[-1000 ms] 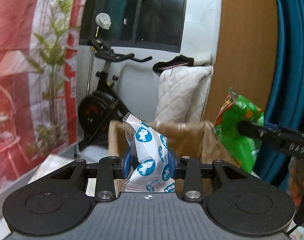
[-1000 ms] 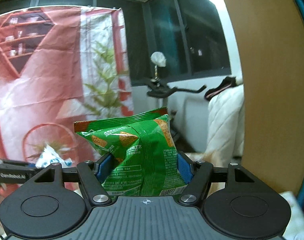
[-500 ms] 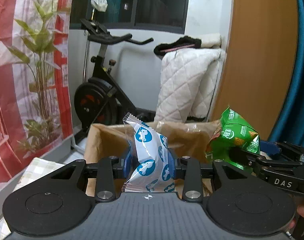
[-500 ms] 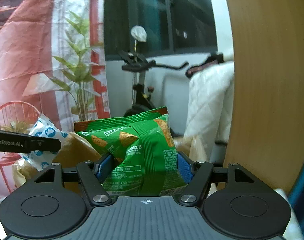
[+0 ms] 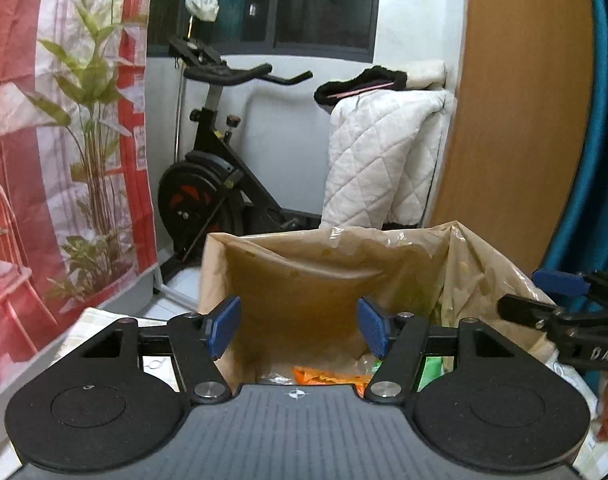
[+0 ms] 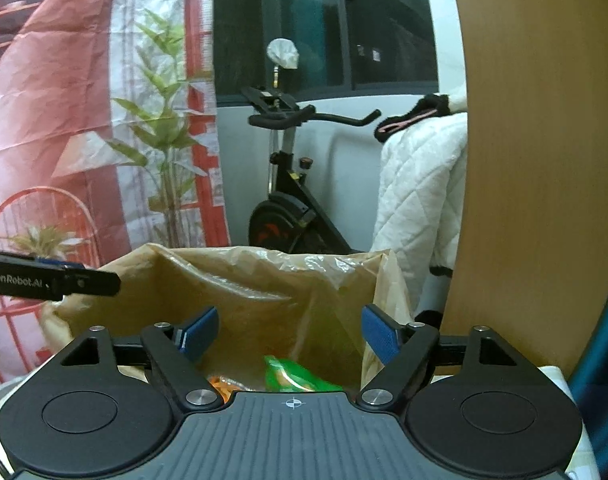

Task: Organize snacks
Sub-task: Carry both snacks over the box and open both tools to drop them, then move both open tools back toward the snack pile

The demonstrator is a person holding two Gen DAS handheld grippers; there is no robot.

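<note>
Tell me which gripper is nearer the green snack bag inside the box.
Right. The right gripper hangs open directly above the green snack bag; the left gripper, also open, sits further left, over the orange packet.

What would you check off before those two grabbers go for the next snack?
1. Left gripper empty: ok. Its jaws have just been opening; nothing is between them.
2. Right gripper empty: ok. Its jaws have just been opening; nothing is between them.
3. Green packet in the bag: ok, it lies inside below the right gripper.
4. White packet in the bag: cannot tell; it shows in neither view.
5. Bag mouth open: ok, the rim stands wide.
6. Next snack located: cannot tell; none shows outside the bag.
</note>
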